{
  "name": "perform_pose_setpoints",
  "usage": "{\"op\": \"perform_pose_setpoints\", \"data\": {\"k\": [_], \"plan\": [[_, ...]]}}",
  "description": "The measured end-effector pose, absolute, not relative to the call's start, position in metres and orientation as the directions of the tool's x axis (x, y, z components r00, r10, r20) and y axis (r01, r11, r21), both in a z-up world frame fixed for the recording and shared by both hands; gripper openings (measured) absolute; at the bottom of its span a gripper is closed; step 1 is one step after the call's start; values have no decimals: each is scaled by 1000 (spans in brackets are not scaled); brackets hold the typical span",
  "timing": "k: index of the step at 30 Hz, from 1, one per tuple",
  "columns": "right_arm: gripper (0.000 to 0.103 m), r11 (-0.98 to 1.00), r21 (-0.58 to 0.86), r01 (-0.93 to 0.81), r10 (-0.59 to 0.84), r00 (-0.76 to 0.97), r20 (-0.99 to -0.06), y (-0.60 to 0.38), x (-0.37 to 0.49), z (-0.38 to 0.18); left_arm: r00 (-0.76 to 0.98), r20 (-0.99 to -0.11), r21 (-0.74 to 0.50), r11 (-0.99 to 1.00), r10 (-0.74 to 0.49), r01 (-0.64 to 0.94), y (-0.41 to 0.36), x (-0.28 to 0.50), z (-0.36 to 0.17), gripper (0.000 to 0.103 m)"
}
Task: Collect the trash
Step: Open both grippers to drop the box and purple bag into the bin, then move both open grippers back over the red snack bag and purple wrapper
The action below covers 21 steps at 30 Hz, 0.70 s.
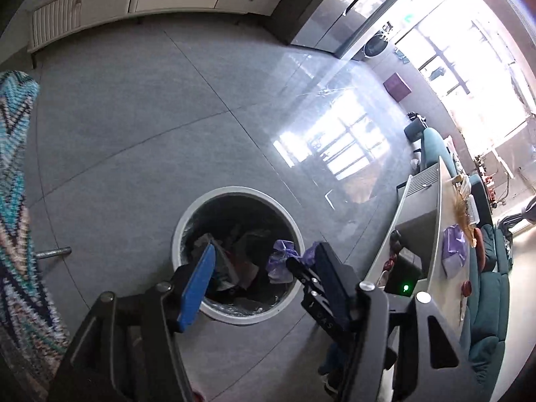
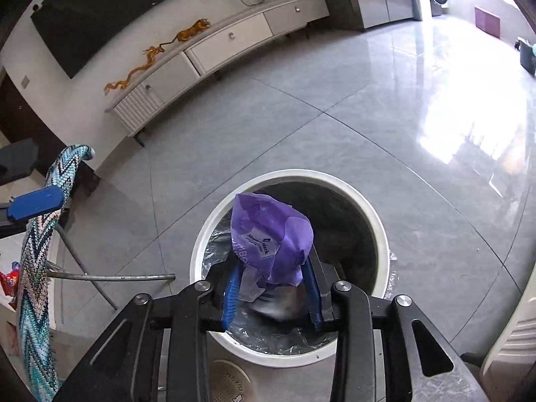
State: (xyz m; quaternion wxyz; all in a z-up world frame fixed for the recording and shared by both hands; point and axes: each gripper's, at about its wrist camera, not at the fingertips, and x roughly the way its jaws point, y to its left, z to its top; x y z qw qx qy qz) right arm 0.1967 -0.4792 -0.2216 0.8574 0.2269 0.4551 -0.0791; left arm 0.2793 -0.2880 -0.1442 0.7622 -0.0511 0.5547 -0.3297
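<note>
A round white trash bin [image 1: 187,221] with a clear liner stands on the grey tiled floor, holding mixed dark trash. It also shows in the right wrist view [image 2: 375,221]. My right gripper [image 2: 273,278] is shut on a crumpled purple wrapper [image 2: 271,231] and holds it right above the bin's opening. In the left wrist view the right gripper's black fingers [image 1: 328,268] and the purple wrapper [image 1: 279,261] show over the bin's right rim. My left gripper [image 1: 254,258] is open and empty above the bin's near side.
A white TV cabinet [image 2: 227,43] runs along the far wall. A chair with a zigzag knitted cover [image 2: 37,254] and metal legs stands to the left. A table [image 1: 435,227] with another purple wrapper [image 1: 454,251] and a teal sofa [image 1: 485,301] lie to the right.
</note>
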Motion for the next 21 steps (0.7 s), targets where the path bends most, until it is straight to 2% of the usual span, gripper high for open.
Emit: {"op": "perform_pose_setpoints", "data": {"k": [2, 6, 10, 17, 21], "plan": [[45, 890, 297, 345, 55, 567, -822, -477, 196, -218, 193, -807, -431, 781, -558, 453, -280, 273, -136, 60], [50, 892, 281, 353, 32, 571, -820, -471, 190, -205, 267, -789, -401, 794, -553, 458, -244, 257, -111, 60], [51, 895, 285, 342, 27, 596, -802, -461, 180, -179, 386, -748, -354, 817, -539, 454, -204, 233, -79, 60], [51, 921, 284, 269, 40, 657, -752, -420, 161, -125, 638, -654, -153, 897, -407, 416, -136, 167, -33, 60], [53, 939, 277, 204, 64, 689, -722, -382, 147, -94, 711, -603, -121, 922, -362, 367, -90, 134, -18, 60]]}}
